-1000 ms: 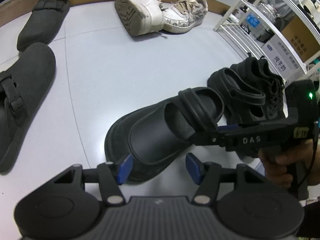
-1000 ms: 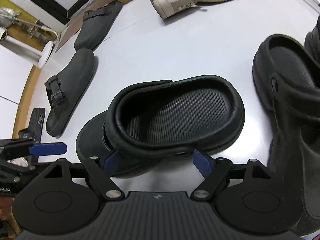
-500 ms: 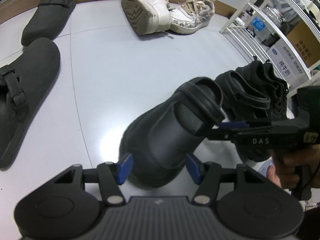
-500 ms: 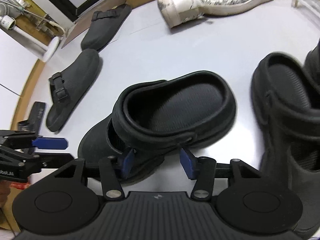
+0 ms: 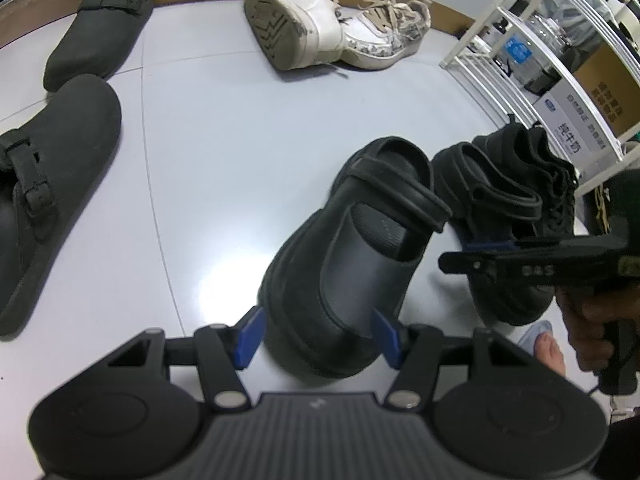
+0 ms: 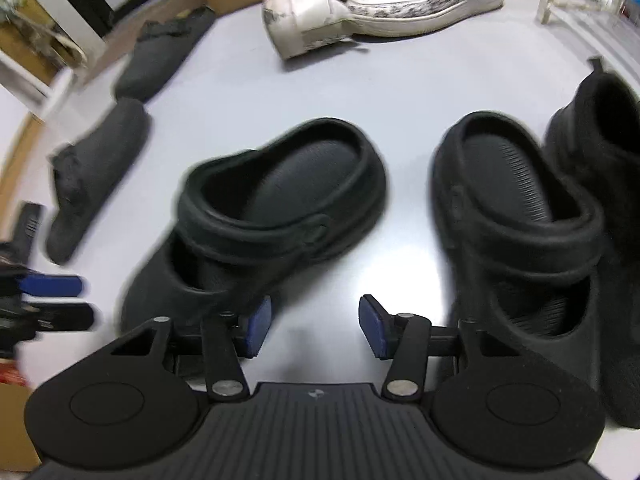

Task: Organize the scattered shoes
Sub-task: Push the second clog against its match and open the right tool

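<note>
A black clog (image 5: 352,248) (image 6: 280,208) stands on the pale floor, heel pointing away from my left gripper (image 5: 318,338). That gripper is open, its blue pads either side of the clog's toe; the right wrist view shows its fingertips a little short of the toe. A second black clog (image 5: 500,216) (image 6: 520,208) stands just to the right, almost parallel. My right gripper (image 6: 316,330) (image 5: 468,254) hangs over the gap between the two clogs. Its jaws are opening, with only floor between the pads.
Black shoes (image 5: 536,160) stand beyond the second clog, by a white rack (image 5: 532,40). Two grey buckled clogs (image 5: 52,184) (image 5: 96,32) lie at the left. Two white sneakers (image 5: 304,20) (image 5: 384,36) lie at the back, one on its side. A hand (image 5: 592,312) holds the right gripper.
The right gripper closed on the black clog's side, swung its heel around beside the second clog, then let go and drew back. The left gripper kept still.
</note>
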`<act>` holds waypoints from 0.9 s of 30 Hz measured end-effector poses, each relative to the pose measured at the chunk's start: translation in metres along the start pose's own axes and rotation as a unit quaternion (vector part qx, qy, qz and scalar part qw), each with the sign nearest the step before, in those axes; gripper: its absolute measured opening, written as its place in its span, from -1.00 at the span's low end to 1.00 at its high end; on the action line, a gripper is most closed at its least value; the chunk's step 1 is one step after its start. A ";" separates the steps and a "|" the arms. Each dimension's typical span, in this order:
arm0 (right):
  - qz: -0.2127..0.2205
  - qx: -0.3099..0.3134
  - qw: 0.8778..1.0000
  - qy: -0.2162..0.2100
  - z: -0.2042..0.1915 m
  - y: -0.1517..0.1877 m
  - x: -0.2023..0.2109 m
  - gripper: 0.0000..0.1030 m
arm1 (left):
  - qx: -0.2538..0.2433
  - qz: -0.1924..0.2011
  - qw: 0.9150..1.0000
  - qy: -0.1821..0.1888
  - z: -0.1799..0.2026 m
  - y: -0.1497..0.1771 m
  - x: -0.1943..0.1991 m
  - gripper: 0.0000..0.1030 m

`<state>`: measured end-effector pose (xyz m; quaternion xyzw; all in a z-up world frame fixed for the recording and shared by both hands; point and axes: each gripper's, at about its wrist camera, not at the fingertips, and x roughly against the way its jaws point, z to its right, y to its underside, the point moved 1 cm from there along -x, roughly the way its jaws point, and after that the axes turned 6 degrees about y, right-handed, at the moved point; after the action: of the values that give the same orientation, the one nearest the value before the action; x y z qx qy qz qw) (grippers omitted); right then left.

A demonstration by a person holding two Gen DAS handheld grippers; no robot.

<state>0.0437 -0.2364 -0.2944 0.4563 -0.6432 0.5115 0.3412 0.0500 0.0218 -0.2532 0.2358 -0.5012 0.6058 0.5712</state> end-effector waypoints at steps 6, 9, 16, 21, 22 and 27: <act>0.011 0.005 0.999 -0.047 -0.015 -0.008 -0.011 0.48 | 0.007 0.005 1.000 0.000 0.002 -0.003 -0.002 0.20; -0.008 0.016 0.999 -0.037 -0.019 -0.013 -0.023 0.36 | 0.005 0.004 1.000 0.001 0.003 -0.003 -0.003 0.20; -0.002 0.054 0.997 -0.055 -0.015 -0.018 -0.019 -0.36 | 0.010 0.004 1.000 0.002 -0.001 -0.003 -0.004 0.20; 0.006 0.070 0.997 -0.044 -0.007 -0.020 -0.012 -0.61 | 0.012 0.002 1.000 0.002 -0.002 0.000 -0.004 0.20; 0.008 0.072 0.997 -0.040 -0.005 -0.021 -0.011 -0.63 | 0.012 0.002 1.000 0.002 -0.002 0.000 -0.004 0.20; 0.019 0.090 0.996 -0.024 0.002 -0.022 -0.005 -0.75 | 0.010 0.003 1.000 0.003 0.001 -0.002 -0.005 0.20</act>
<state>0.0658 -0.2383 -0.2920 0.4849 -0.6115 0.5623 0.2735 0.0528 0.0187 -0.2568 0.2376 -0.4941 0.6133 0.5686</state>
